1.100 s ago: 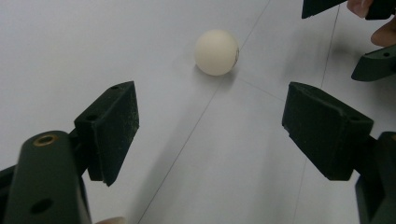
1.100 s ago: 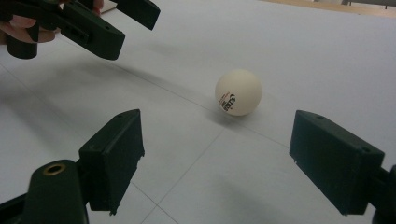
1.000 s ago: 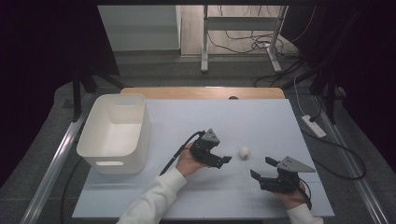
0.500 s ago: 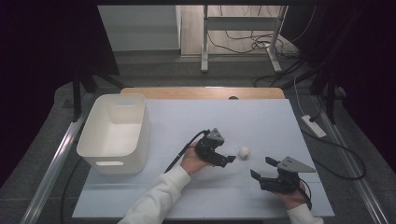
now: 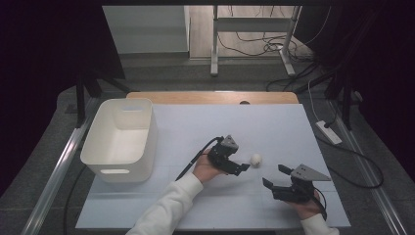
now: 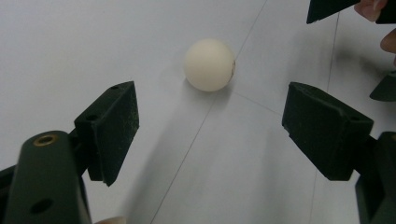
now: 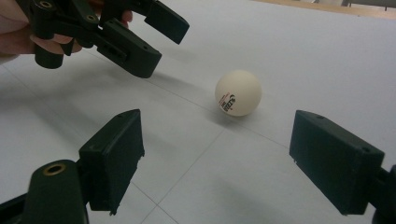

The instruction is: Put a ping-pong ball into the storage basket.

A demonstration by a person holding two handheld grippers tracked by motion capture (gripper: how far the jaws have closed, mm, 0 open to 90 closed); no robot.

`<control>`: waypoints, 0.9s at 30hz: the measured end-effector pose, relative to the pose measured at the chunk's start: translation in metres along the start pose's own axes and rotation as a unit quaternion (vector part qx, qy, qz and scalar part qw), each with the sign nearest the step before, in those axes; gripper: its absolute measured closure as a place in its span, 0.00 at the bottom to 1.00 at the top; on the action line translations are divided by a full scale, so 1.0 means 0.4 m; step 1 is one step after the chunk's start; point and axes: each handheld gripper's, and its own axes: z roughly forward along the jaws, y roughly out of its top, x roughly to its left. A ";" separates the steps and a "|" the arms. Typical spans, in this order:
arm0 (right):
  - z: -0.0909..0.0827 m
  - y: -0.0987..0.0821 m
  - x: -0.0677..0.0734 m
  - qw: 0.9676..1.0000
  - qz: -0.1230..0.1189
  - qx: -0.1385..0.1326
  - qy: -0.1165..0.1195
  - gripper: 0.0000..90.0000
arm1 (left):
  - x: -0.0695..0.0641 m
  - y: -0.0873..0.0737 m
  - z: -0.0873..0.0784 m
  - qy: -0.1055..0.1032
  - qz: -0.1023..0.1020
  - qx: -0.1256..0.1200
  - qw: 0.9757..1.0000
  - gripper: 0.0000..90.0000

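Note:
A small white ball (image 5: 255,159) (image 6: 208,64) (image 7: 238,92) with a red and black print rests on the white table sheet (image 5: 205,127). My left gripper (image 5: 243,166) (image 6: 208,128) stands open just left of it, jaws wide and pointing at the ball, nothing between them. In the right gripper view the left gripper (image 7: 156,35) hangs close above the sheet, left of the ball. My right gripper (image 5: 274,177) (image 7: 217,154) is open near the front right of the table, aimed at the ball from a short way off.
A white plastic bin (image 5: 120,139) stands at the left of the table, with nothing in it that I can see. A wooden table edge (image 5: 213,97) runs along the back. Cables and a power strip (image 5: 329,132) lie on the floor to the right.
My left gripper has crept a little to the right, closer to the ball. The right gripper and the ball have stayed put.

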 end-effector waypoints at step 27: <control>-0.002 0.000 0.001 1.000 -0.001 -0.001 0.001 0.20 | 0.002 0.021 0.068 -0.007 0.016 0.004 1.000 0.23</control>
